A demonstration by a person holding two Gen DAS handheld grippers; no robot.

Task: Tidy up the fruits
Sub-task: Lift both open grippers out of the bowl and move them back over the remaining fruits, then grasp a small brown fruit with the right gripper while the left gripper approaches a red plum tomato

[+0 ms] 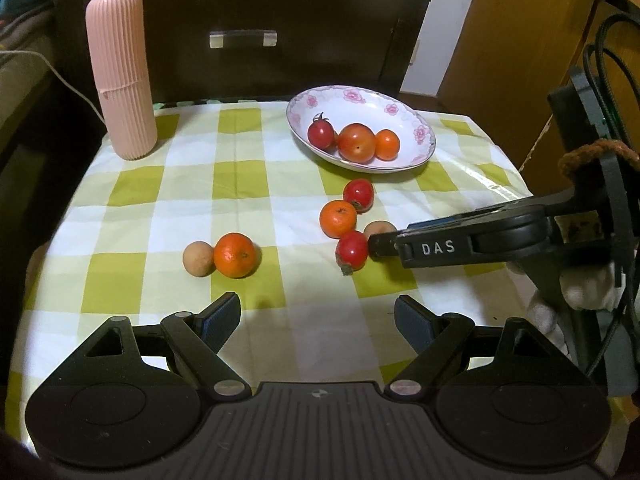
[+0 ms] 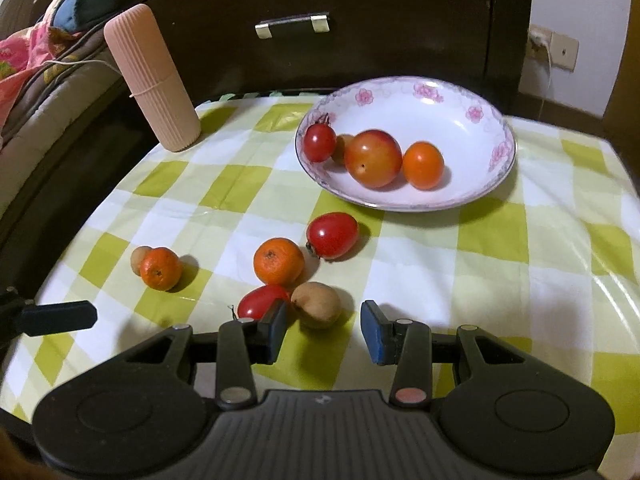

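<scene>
Fruits lie partly in the plate, partly loose on the checked desk.

Brown fruit (image 2: 317,305) sits just ahead of the right gripper (image 2: 324,330), whose jaws stand partly open around nothing; a red tomato (image 2: 262,301) touches the outer side of its left finger. Beyond these jaws lie an orange mandarin (image 2: 279,261) and another red tomato (image 2: 332,236), and farther ahead the flowered plate (image 2: 472,184) holds four fruits. Left gripper (image 1: 318,322) has its jaws wide open and empty; a second mandarin (image 1: 235,255) touching a small brown fruit (image 1: 197,259) lies just ahead of them. A pink ribbed container (image 1: 122,76) stands far to the left of both jaws.
</scene>
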